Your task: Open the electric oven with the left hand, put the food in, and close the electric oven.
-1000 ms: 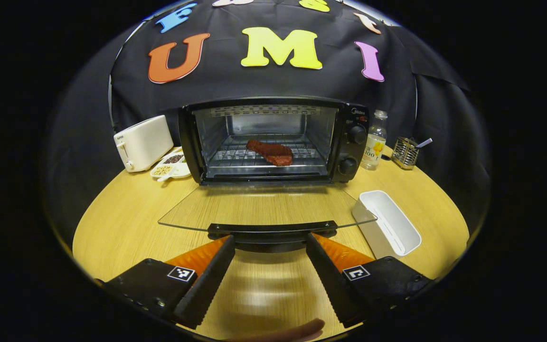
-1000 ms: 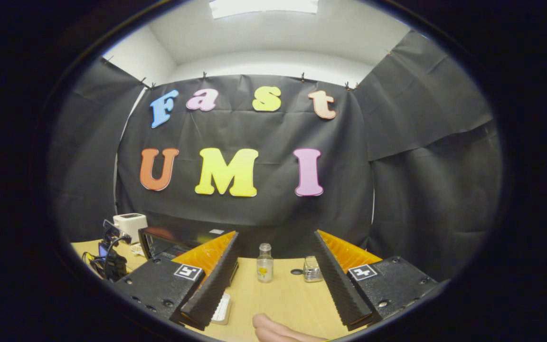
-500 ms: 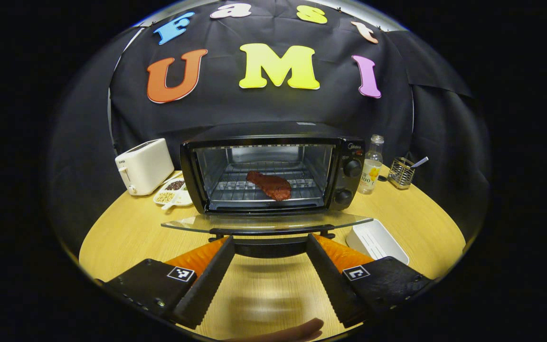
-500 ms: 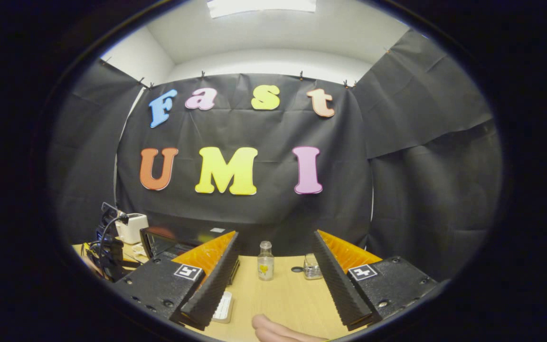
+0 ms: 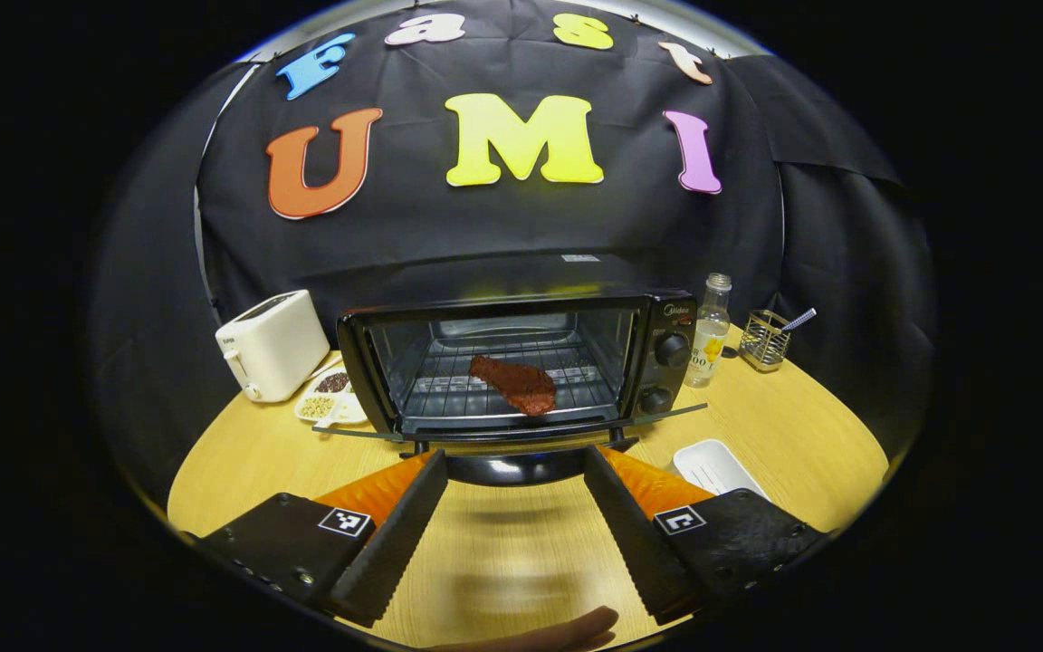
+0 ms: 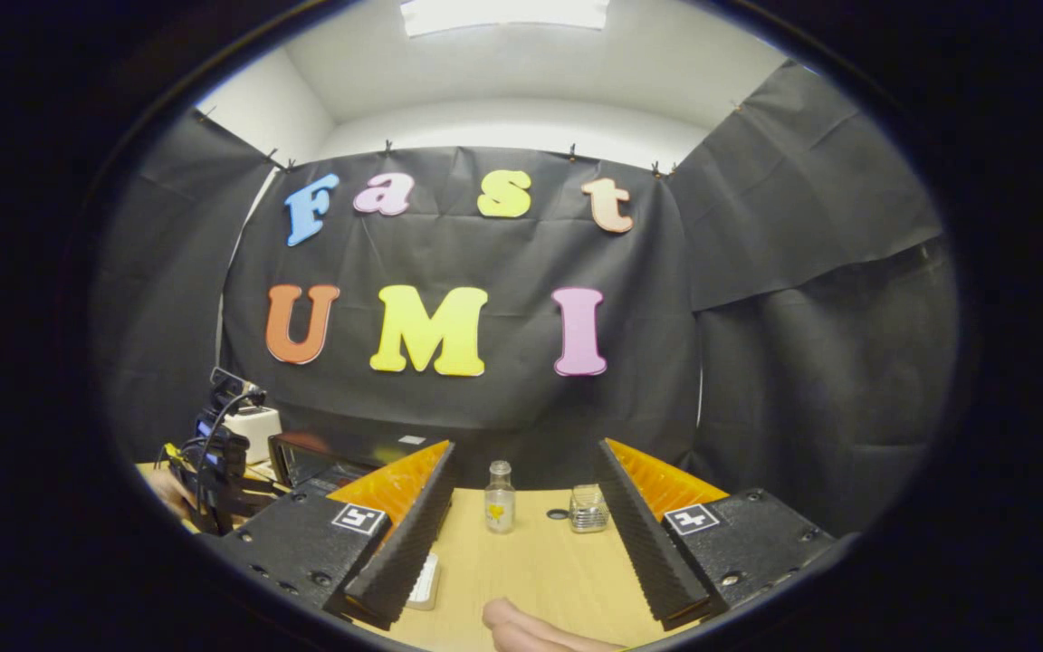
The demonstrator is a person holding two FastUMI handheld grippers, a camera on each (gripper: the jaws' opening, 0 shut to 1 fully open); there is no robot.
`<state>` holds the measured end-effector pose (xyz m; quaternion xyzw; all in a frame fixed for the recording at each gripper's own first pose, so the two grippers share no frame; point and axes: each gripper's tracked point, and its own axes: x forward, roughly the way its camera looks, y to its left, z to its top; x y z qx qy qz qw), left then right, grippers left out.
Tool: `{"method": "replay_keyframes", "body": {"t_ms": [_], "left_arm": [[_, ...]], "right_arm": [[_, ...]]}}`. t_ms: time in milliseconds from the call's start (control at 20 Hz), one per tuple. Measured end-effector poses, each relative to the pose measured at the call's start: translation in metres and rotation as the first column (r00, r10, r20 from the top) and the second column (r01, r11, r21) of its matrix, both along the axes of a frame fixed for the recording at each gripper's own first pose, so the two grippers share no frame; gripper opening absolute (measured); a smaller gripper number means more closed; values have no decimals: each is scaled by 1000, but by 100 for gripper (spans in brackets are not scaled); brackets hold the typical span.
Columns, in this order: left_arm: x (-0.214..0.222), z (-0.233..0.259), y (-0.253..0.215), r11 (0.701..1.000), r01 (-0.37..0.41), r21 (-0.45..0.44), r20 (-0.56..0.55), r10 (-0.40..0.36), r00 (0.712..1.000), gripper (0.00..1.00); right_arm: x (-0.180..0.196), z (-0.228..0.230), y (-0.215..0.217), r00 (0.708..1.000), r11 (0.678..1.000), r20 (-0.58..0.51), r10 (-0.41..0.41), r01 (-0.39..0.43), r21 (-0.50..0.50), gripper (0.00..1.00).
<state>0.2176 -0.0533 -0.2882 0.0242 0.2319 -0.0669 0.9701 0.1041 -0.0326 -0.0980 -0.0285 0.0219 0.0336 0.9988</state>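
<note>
A: Why is the left gripper [image 5: 514, 471] placed that way?

B: Its jaws stand wide apart, gripping nothing, and the door handle [image 5: 514, 468] sits between the tips at 12 o'clock. I'd judge it is set to push the glass door [image 5: 512, 429] shut.

A: And the food?

B: The meat [image 5: 514, 384] lies on the rack inside the electric oven [image 5: 521, 362].

A: Room around?

B: The white tray [image 5: 712, 465] lies at 2 o'clock, just beside the door's edge; the toaster [image 5: 272, 344] at 10 is well apart. The right gripper [image 6: 521, 525] hangs wide and empty.
</note>
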Motion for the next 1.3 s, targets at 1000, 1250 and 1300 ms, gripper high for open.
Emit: {"method": "replay_keyframes", "body": {"t_ms": [1000,1250,1300], "left_arm": [[-121,151,30,997,-71,19,284,63,957,96],[-187,190,41,995,-97,-14,326,96,941,96],[-200,197,39,996,-82,-18,337,84,938,96]], "right_arm": [[-111,46,-17,998,996,-10,-60,61,73,96],[-127,72,-16,997,997,48,-67,65,37,97],[-131,76,-15,996,997,54,-70,69,26,96]]}}
